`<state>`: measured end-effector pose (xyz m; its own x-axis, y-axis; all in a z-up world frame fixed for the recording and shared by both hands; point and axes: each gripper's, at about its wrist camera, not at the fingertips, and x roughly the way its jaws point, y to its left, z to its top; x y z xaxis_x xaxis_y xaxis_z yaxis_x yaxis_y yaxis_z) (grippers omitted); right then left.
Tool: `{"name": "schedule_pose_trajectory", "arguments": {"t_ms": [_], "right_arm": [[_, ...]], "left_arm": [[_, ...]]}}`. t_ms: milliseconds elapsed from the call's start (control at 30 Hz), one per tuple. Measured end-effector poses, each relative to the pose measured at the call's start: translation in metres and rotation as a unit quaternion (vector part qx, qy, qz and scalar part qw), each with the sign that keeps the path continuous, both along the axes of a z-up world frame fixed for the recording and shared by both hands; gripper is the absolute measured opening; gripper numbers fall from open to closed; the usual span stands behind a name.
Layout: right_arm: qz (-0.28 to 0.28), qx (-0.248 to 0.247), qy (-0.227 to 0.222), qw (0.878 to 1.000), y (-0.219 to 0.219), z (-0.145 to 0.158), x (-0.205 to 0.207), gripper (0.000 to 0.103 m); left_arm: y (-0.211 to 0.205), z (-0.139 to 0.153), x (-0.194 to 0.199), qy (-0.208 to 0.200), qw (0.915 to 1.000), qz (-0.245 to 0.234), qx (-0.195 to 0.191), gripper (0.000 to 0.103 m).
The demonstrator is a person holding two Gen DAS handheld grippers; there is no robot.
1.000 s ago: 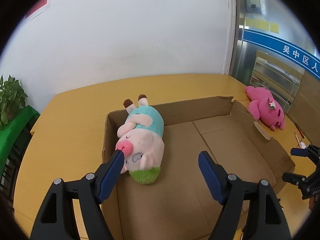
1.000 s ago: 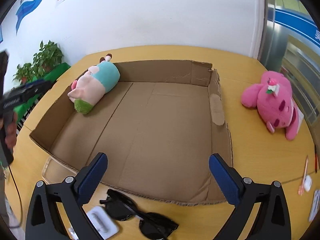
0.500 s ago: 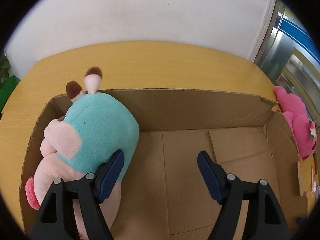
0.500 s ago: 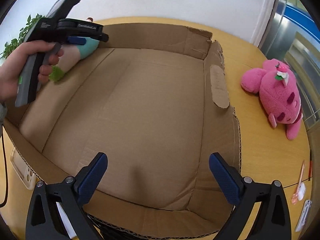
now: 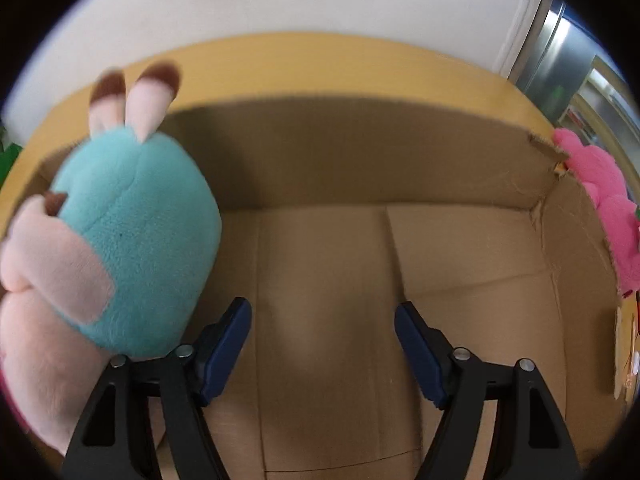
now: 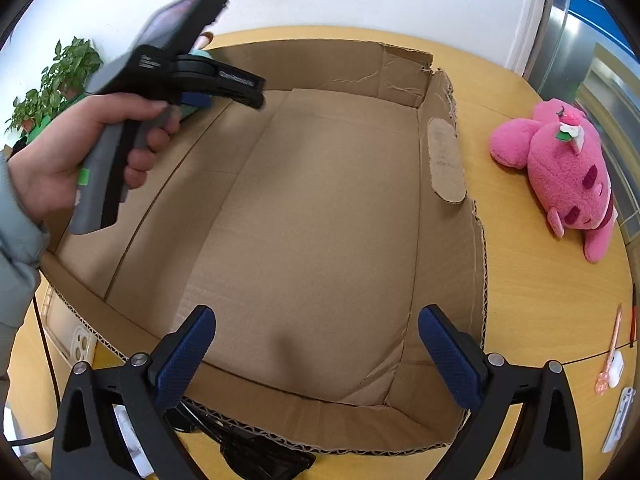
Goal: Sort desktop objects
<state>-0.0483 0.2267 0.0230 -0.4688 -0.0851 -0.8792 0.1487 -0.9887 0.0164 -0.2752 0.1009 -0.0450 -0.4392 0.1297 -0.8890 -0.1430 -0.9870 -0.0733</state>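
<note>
A pig plush in a teal shirt [image 5: 132, 248] lies in the left part of an open cardboard box [image 5: 360, 152]. My left gripper [image 5: 322, 344] is open inside the box, its left finger [image 5: 224, 340] right beside the plush's teal body. In the right wrist view the left gripper [image 6: 224, 88] hovers over the box's far left corner and hides most of the plush. My right gripper [image 6: 316, 356] is open and empty above the box's near edge [image 6: 320, 408]. A pink plush [image 6: 564, 168] lies on the table right of the box; it also shows in the left wrist view [image 5: 604, 200].
The wooden table [image 6: 540, 292] holds a pink pen [image 6: 610, 352] and a small white item [image 6: 616, 364] at the right. Black sunglasses [image 6: 256, 456] and a white phone case [image 6: 76, 344] lie by the box's near side. Potted plants [image 6: 56, 80] stand at far left.
My left gripper has moved down and forward into the box, closer to the pig plush, which now looms larger. My right gripper has edged forward over the box's near edge.
</note>
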Motion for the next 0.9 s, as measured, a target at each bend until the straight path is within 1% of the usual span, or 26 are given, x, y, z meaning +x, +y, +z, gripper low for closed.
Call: {"name": "schedule_pose_trajectory", "arguments": {"t_ms": [33, 67, 100, 133, 167, 200, 267, 333, 367, 467, 500, 567, 633, 700, 733, 767, 800, 867, 900], "right_arm": [[0.000, 0.000, -0.002, 1.000, 0.000, 0.000, -0.001, 0.102], [0.000, 0.001, -0.003, 1.000, -0.002, 0.001, 0.000, 0.102], [0.000, 0.001, -0.005, 1.000, -0.002, 0.001, -0.001, 0.102], [-0.001, 0.001, -0.005, 1.000, -0.002, 0.001, -0.001, 0.102], [0.000, 0.000, -0.005, 1.000, -0.002, 0.001, -0.001, 0.102], [0.001, 0.000, -0.005, 1.000, -0.002, 0.002, 0.000, 0.102], [0.002, -0.001, -0.004, 1.000, -0.003, 0.002, 0.000, 0.102], [0.000, 0.001, -0.006, 1.000, -0.005, 0.002, 0.000, 0.102], [-0.001, 0.002, -0.006, 1.000, -0.007, 0.002, 0.000, 0.102], [0.001, 0.003, -0.010, 1.000, -0.008, 0.002, 0.000, 0.102], [0.002, 0.003, -0.011, 1.000, -0.008, 0.003, -0.001, 0.102], [0.002, 0.001, -0.009, 1.000, -0.009, 0.004, 0.000, 0.102], [0.004, -0.013, -0.002, 1.000, -0.010, 0.008, 0.002, 0.103], [-0.001, -0.026, 0.004, 1.000, -0.011, 0.012, 0.005, 0.103], [-0.004, -0.030, 0.011, 0.999, -0.011, 0.014, 0.007, 0.103], [-0.009, -0.032, 0.016, 0.999, -0.012, 0.016, 0.009, 0.103], [-0.015, -0.032, 0.022, 0.999, -0.012, 0.019, 0.013, 0.103], [-0.024, -0.034, 0.037, 0.998, -0.014, 0.028, 0.021, 0.103], [-0.026, -0.036, 0.044, 0.998, -0.015, 0.032, 0.024, 0.103]], "left_arm": [[-0.001, 0.002, 0.000, 0.010, 0.9999, 0.004, -0.005, 0.067], [-0.007, 0.003, -0.003, 0.007, 0.9998, 0.018, 0.006, 0.067], [-0.021, 0.005, -0.005, 0.005, 0.9986, 0.045, 0.028, 0.061], [-0.036, 0.007, -0.009, 0.002, 0.9964, 0.072, 0.043, 0.059], [-0.050, 0.007, -0.012, 0.001, 0.9943, 0.095, 0.049, 0.055], [-0.061, 0.008, -0.012, 0.003, 0.9929, 0.105, 0.055, 0.041], [-0.068, 0.008, -0.011, 0.000, 0.9938, 0.096, 0.057, 0.035], [-0.065, 0.009, -0.006, -0.001, 0.9954, 0.083, 0.048, 0.035], [-0.063, 0.009, -0.003, -0.002, 0.9959, 0.078, 0.046, 0.036], [-0.057, 0.012, 0.006, -0.017, 0.9965, 0.052, 0.063, 0.049], [-0.055, 0.015, 0.013, -0.023, 0.9967, 0.042, 0.065, 0.050], [-0.051, 0.028, 0.031, -0.015, 0.9976, 0.020, 0.065, 0.050], [-0.051, 0.049, 0.061, 0.013, 0.9981, -0.008, 0.060, 0.052], [-0.057, 0.075, 0.091, 0.050, 0.9972, -0.028, 0.049, 0.061], [-0.064, 0.086, 0.106, 0.067, 0.9964, -0.030, 0.042, 0.063], [-0.069, 0.098, 0.116, 0.083, 0.9955, -0.029, 0.035, 0.070], [-0.078, 0.110, 0.124, 0.101, 0.9941, -0.028, 0.030, 0.073], [-0.094, 0.131, 0.151, 0.135, 0.9902, -0.028, 0.021, 0.074], [-0.099, 0.139, 0.164, 0.158, 0.9868, -0.032, 0.017, 0.074]]}}
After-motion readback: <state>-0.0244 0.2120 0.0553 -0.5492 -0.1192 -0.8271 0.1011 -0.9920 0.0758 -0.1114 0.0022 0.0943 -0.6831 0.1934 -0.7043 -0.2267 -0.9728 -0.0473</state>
